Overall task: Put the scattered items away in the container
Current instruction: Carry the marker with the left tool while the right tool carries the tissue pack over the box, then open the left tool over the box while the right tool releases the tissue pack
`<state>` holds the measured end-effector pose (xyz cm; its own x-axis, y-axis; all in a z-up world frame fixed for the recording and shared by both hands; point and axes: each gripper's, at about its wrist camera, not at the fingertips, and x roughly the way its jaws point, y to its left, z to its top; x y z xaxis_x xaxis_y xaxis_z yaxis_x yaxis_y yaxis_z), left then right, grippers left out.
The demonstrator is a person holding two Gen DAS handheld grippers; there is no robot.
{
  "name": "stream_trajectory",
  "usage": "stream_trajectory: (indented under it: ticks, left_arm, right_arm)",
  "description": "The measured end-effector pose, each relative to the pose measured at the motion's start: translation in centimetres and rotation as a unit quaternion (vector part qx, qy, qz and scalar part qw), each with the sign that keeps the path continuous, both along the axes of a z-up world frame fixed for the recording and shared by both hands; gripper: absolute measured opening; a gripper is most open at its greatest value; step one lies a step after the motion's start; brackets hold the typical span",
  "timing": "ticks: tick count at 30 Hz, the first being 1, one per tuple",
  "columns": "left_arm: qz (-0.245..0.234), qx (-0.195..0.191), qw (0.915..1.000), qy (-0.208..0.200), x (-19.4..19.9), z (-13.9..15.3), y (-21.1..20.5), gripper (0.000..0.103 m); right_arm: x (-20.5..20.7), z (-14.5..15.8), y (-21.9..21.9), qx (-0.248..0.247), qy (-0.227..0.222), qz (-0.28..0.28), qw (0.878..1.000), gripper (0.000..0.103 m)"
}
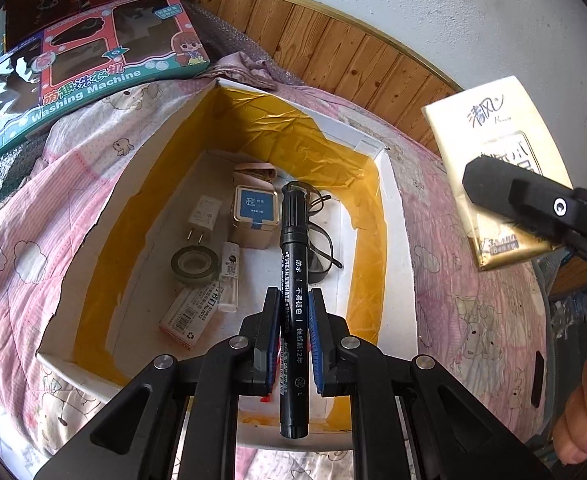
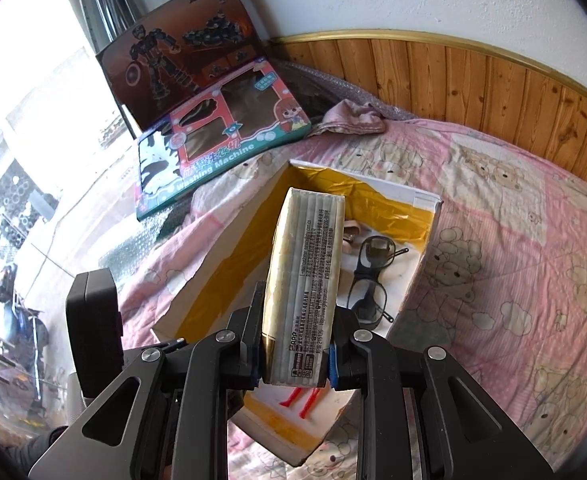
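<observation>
My left gripper (image 1: 293, 295) is shut on a black marker pen (image 1: 293, 256), held lengthwise over the open white box (image 1: 133, 184) lined with yellow tape. Inside lie a charger plug (image 1: 202, 216), a tape roll (image 1: 194, 265), a small tin (image 1: 254, 216), glasses (image 1: 320, 248) and a staples box (image 1: 185, 316). At the right edge a finger (image 1: 501, 192) of my right gripper clamps a cream tissue pack (image 1: 489, 136). In the right wrist view my right gripper (image 2: 299, 309) is shut on the tissue pack (image 2: 305, 272), upright above the box (image 2: 397, 192), with the glasses (image 2: 367, 280) below.
The box rests on a pink quilt (image 2: 513, 240) on a bed. Two toy boxes (image 2: 221, 140) lean at the far left corner, beside a crumpled cloth (image 2: 353, 120). Wood panelling (image 2: 473, 80) and a white wall close the back. A hand (image 1: 585, 400) shows at lower right.
</observation>
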<state>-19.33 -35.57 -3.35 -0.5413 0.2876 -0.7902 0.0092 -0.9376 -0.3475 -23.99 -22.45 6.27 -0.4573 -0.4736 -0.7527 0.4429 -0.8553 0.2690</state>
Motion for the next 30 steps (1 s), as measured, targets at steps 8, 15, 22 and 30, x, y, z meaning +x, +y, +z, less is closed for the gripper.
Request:
stream_trajectory:
  ticks: [8,15,22,30]
  left_arm:
    - [-0.008,-0.026,0.9996,-0.008,-1.2,-0.8,0.5,0.014]
    - [-0.010,-0.021,0.9995,-0.019,-2.3,-1.8,0.3,0.014]
    - [-0.004,0.004,0.9994,-0.035,-2.9,-2.9,-0.4,0.014]
    - [0.008,0.036,0.9981,-0.050,-3.0,-3.9,-1.2,0.014]
  right_arm:
    - [-3.6,-1.8,-1.8,0.016,-0.031,0.026,0.999,0.024]
    - [-6.2,-2.3,-3.6,0.032,-0.040,0.044,0.998,0.024]
    - [-9.0,-3.5,-5.8,0.058,-0.046,0.061,0.995,0.024]
    - [-11.8,-5.3,-8.8,0.080,-0.056,0.085,0.992,0.024]
